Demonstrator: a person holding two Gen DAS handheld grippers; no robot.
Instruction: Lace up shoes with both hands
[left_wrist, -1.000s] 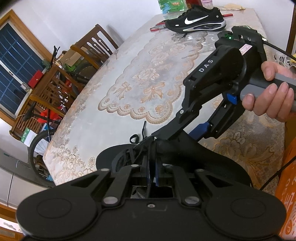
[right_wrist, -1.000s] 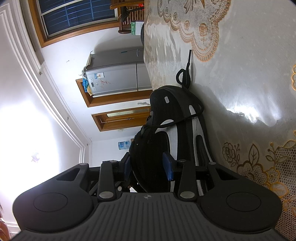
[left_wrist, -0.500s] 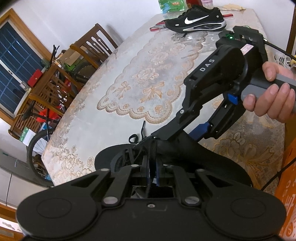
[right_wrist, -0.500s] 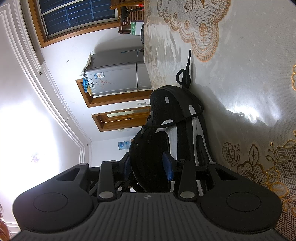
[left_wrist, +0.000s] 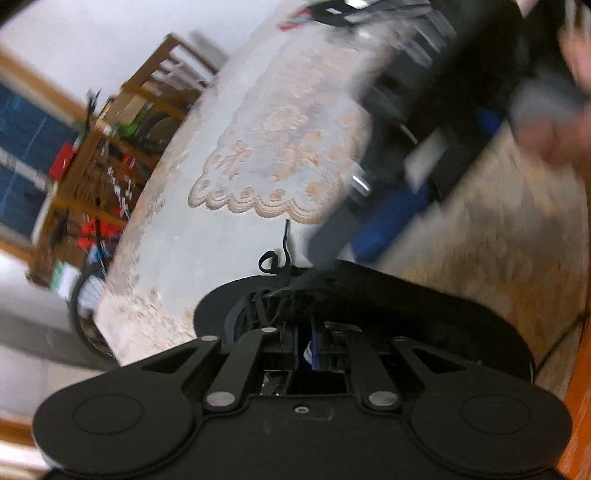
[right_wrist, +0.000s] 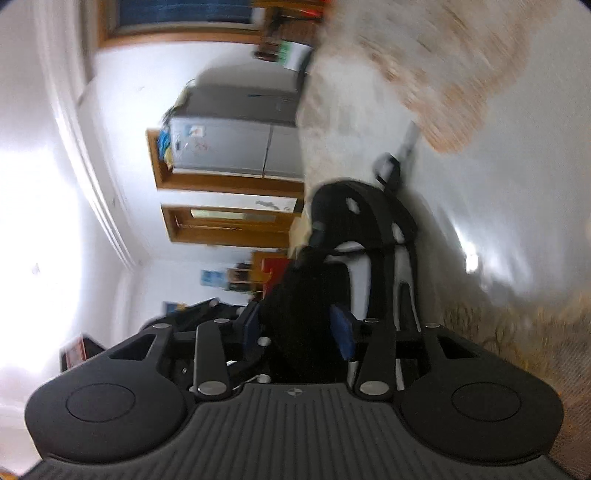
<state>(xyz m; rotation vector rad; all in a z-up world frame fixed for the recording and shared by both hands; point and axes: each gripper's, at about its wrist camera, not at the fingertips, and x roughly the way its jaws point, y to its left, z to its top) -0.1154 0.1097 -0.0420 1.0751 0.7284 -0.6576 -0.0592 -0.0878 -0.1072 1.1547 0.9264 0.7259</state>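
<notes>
With the black sneaker (left_wrist: 369, 295) on the lace tablecloth (left_wrist: 221, 240), the left gripper (left_wrist: 304, 345), pinched shut near its shoelace (left_wrist: 284, 240), should hold tension while the right gripper (right_wrist: 299, 325), jaws just widened around the heel, lets go cleanly.

A black sneaker (left_wrist: 369, 295) with white side panels (right_wrist: 354, 273) is lying on the lace-patterned tablecloth, its black lace (left_wrist: 275, 254) trailing loose off the toe in a small loop, while a second black-and-white sneaker (left_wrist: 354, 14) is sitting, blurred, at the table's far end.

Shoe (left_wrist: 388, 295) on table (left_wrist: 221, 240) (near edge)
</notes>
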